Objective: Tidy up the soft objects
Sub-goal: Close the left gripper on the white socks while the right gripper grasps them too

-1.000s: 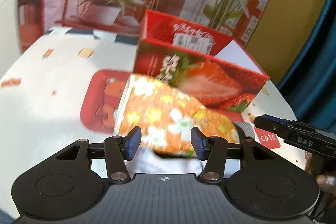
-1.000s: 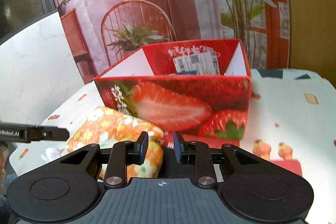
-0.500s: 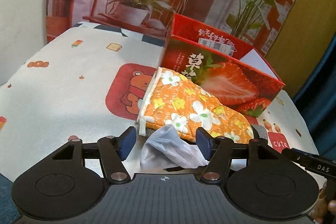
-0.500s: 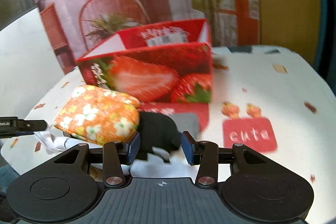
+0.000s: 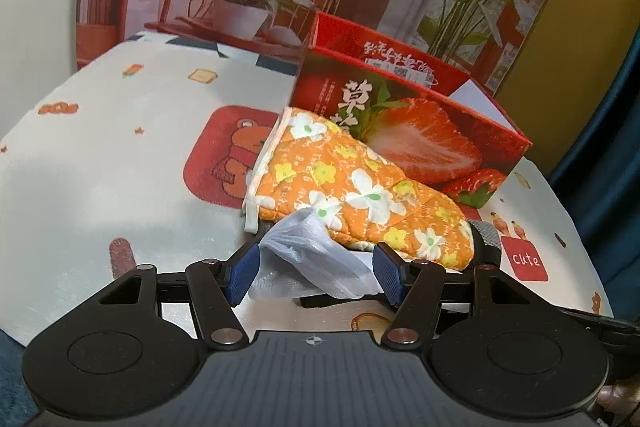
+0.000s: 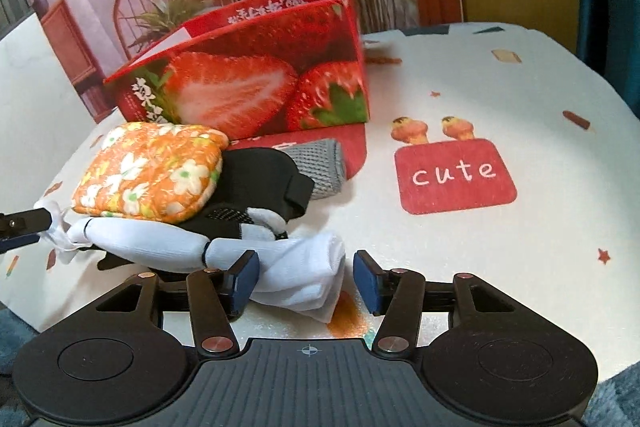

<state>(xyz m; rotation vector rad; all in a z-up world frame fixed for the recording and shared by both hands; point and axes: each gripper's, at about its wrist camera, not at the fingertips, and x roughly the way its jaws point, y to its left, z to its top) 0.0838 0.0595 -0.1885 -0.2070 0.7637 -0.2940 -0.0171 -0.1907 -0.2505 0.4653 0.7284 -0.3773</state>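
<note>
A cartoon-print surface (image 6: 520,75) carries an open strawberry box (image 6: 256,83) toward its far edge. Before the box lies an orange floral mitt (image 5: 360,195) atop black and white cloths. The right tongs (image 6: 306,277), opening, straddle a white sock (image 6: 304,275); the left tongs (image 5: 316,273), released, flank a white plastic bag (image 5: 316,255).

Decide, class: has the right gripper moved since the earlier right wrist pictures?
Yes. The right gripper has come down and nearer the table: the strawberry box, once straight ahead, now sits up and left, and its opening jaws straddle the white rolled cloth.
</note>
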